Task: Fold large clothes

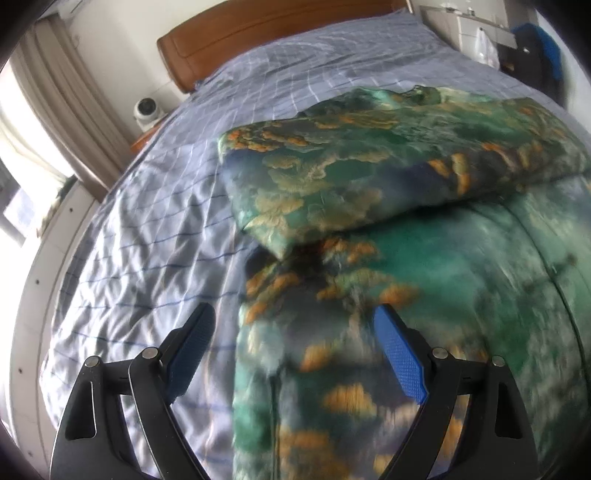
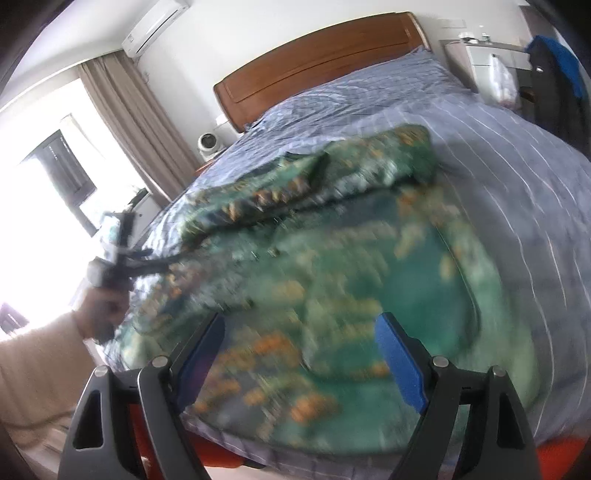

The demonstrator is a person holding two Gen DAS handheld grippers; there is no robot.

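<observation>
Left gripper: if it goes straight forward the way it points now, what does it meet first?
Probably the green patterned quilt, whose near layer lies right ahead of the open left gripper. Depth is unclear because of blur.

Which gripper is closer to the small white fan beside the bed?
Left. The left gripper hovers over the quilt's window-side edge, toward the white fan; the right gripper hangs farther back, near the bed's foot.

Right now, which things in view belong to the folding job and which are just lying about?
Job: green patterned quilt, half folded; left gripper and right gripper, both open.

Lying about: small white fan, white plastic bag, air conditioner, curtain.
</observation>
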